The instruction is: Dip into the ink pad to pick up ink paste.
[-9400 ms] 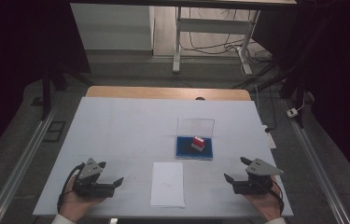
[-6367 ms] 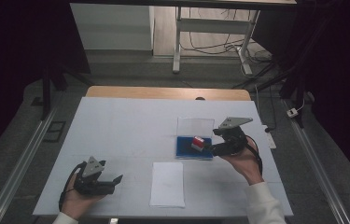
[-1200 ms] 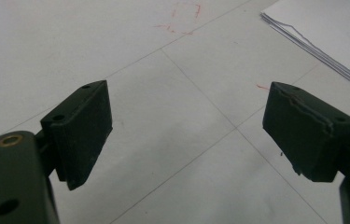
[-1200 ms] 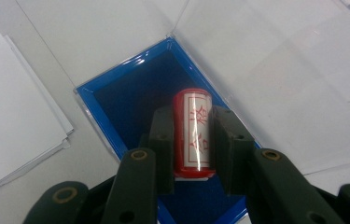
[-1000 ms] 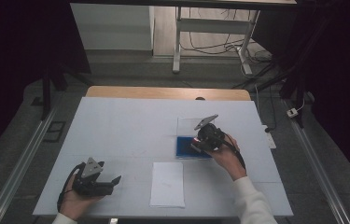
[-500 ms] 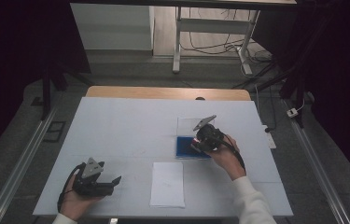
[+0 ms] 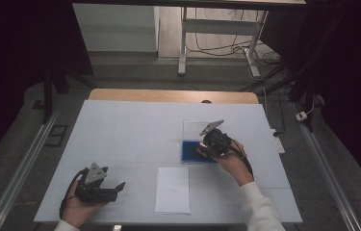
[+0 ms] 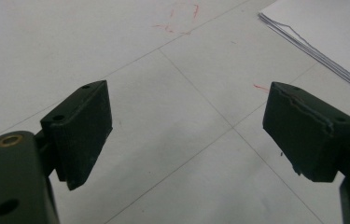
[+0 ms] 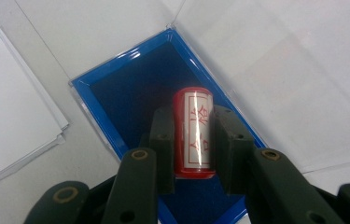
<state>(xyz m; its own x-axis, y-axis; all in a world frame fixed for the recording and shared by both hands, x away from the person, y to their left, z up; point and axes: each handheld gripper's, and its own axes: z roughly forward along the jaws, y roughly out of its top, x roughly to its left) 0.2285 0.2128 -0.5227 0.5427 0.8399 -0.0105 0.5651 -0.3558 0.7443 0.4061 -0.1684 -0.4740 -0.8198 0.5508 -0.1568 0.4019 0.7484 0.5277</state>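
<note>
Red and cylindrical, a stamp (image 9: 192,133) with a white label is clamped between the fingers of the right gripper (image 9: 193,149) over the blue-lined box (image 9: 130,84) on the white tabletop (image 7: 130,130), while the left gripper (image 8: 186,126) rests with fingers released beside a paper stack (image 7: 173,190).

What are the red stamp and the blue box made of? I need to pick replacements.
Red stamp: likely glossy plastic, given its sheen, with a white paper-like label. Blue box: clear, shiny plastic walls, judging by edge glints, over a matte, felt-like blue lining.
</note>
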